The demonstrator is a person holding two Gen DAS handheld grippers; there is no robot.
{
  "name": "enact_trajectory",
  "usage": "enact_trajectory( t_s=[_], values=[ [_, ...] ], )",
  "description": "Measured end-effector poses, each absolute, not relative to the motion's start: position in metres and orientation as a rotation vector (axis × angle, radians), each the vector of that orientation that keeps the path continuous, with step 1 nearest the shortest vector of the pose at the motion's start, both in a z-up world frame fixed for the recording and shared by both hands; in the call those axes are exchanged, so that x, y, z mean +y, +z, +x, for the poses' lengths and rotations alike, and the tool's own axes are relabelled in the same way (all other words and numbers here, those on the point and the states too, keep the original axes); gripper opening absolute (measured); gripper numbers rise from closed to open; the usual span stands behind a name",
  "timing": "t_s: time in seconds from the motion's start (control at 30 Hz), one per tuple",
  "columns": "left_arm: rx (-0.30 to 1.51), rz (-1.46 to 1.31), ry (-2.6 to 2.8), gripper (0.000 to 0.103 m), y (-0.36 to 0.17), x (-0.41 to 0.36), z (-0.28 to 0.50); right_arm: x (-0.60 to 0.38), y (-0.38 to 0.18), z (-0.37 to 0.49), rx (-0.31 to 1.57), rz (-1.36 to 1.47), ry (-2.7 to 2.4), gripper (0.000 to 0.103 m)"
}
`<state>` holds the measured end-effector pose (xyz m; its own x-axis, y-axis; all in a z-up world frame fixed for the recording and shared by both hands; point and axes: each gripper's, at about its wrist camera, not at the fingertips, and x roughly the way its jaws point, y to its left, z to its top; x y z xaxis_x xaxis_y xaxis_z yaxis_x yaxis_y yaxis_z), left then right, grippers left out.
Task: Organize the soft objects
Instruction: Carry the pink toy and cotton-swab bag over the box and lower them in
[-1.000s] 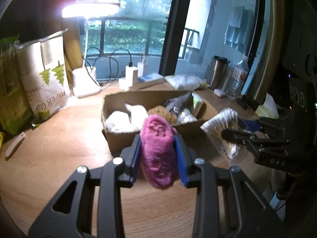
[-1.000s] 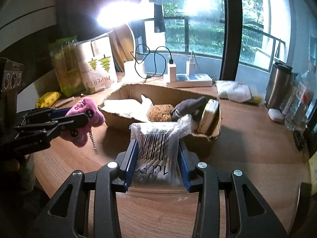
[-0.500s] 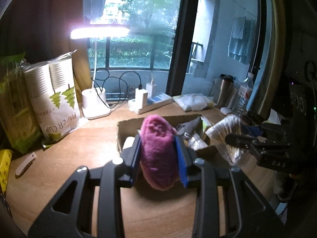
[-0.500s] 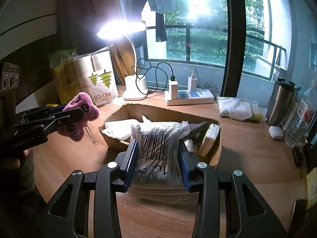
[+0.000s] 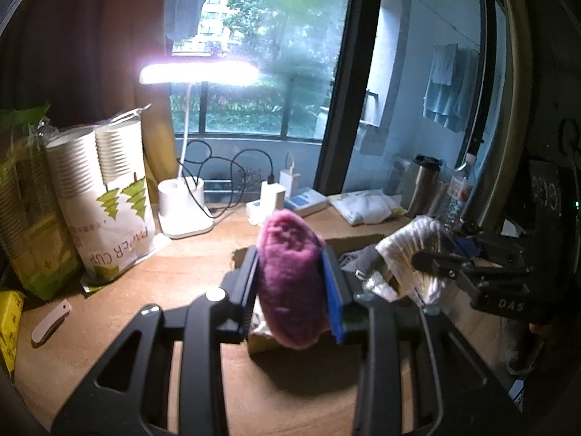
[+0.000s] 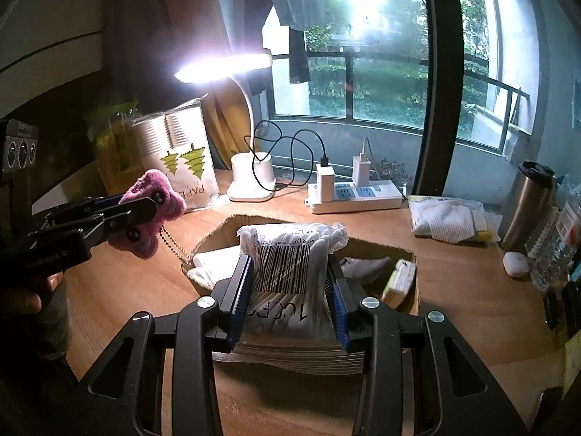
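My left gripper is shut on a pink plush toy and holds it up in the air near the cardboard box. The toy with its bead chain also shows in the right wrist view, left of the box. My right gripper is shut on a clear bag of cotton swabs, held above the box's front. That bag also shows in the left wrist view. The box holds white cloths, a grey soft item and a yellow-green sponge.
A lit desk lamp, a power strip with chargers, a paper-cup pack and a green bag stand at the back. A folded towel, a steel tumbler and bottles are at the right.
Both grippers have risen with their loads. The plush toy and the swab bag are now higher over the box, and the box looks lower and smaller in both views.
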<state>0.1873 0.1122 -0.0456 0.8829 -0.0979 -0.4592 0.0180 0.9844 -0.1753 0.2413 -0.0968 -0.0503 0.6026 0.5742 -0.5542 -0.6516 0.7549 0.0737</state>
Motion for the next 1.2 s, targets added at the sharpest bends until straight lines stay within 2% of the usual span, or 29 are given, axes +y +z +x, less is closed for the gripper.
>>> enact_trajectory(
  t_s=[0.4, 1.2],
  values=[
    [0.483, -0.195, -0.076, 0.034, -0.051, 0.122, 0.209, -0.075, -0.055, 0.264, 0.607, -0.124, 0.737, 0.041],
    [0.710, -0.214, -0.033, 0.035, -0.125, 0.126, 0.273, -0.051, -0.104, 0.313, 0.736, -0.085, 0.767, 0.041]
  ],
)
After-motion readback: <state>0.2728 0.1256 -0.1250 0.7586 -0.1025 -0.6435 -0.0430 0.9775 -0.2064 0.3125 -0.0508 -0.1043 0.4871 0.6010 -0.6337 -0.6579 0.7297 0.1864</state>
